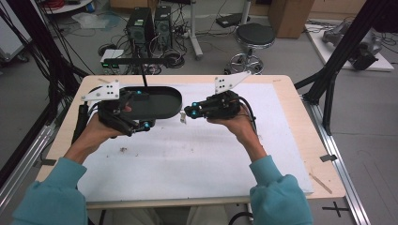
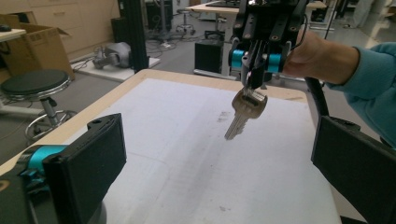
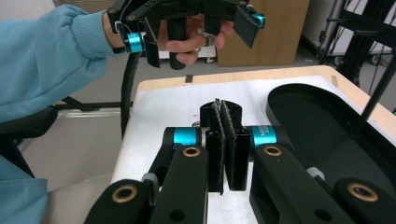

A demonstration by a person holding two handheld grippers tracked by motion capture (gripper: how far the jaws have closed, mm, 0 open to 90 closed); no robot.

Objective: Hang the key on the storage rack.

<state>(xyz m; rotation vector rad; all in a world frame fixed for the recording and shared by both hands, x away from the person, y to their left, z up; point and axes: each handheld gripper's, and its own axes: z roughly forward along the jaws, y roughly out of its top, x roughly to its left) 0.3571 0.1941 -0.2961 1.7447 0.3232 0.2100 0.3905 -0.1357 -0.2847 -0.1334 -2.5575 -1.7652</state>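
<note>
We hold the key (image 2: 245, 112) clamped in the right gripper (image 2: 254, 81) above the worktop (image 1: 300, 140) near its far edge, left gripper (image 1: 136, 115) jaws wide.

- A black oval plastic tray (image 1: 164, 96) lies at the upper left of the white mat (image 1: 197, 154) in the high view.
- The white mat covers most of the light wooden table (image 1: 307, 140).
- A round black stool with a chrome base (image 1: 254, 36) stands on the floor at the top centre, beyond the table.
- Two black computer towers (image 1: 149, 26) stand on the floor at the upper left, amid cables.
- A brown cardboard box (image 1: 290, 16) sits at the top right.
</note>
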